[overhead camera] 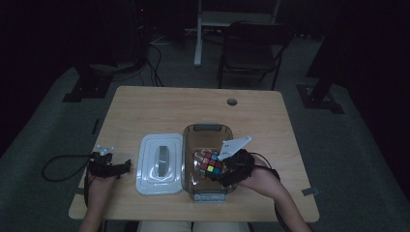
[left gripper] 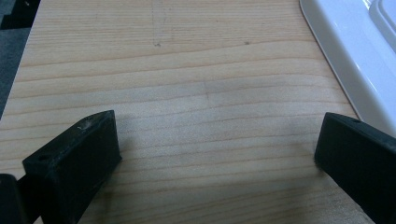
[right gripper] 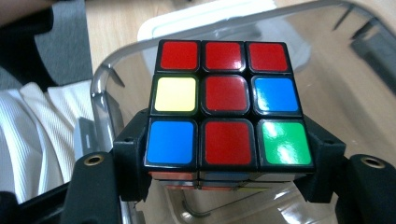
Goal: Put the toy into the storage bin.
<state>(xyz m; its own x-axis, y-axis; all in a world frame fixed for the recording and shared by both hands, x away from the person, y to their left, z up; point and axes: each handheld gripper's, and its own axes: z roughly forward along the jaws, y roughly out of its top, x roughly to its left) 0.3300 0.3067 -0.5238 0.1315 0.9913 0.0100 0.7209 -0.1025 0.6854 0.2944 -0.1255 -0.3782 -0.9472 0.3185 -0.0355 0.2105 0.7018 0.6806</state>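
A puzzle cube with coloured stickers is clamped between the jaws of my right gripper, which is shut on it. It hangs over the open mouth of a clear smoky plastic box. In the right gripper view the face toward the camera is mostly red, with yellow, blue and green squares. My left gripper rests on the wooden table left of the white lid, jaws wide open with bare wood between them.
The white lid lies flat just left of the box. A round cable hole sits in the table's far side. A dark folding chair stands beyond the table. A white tag rises from the right gripper.
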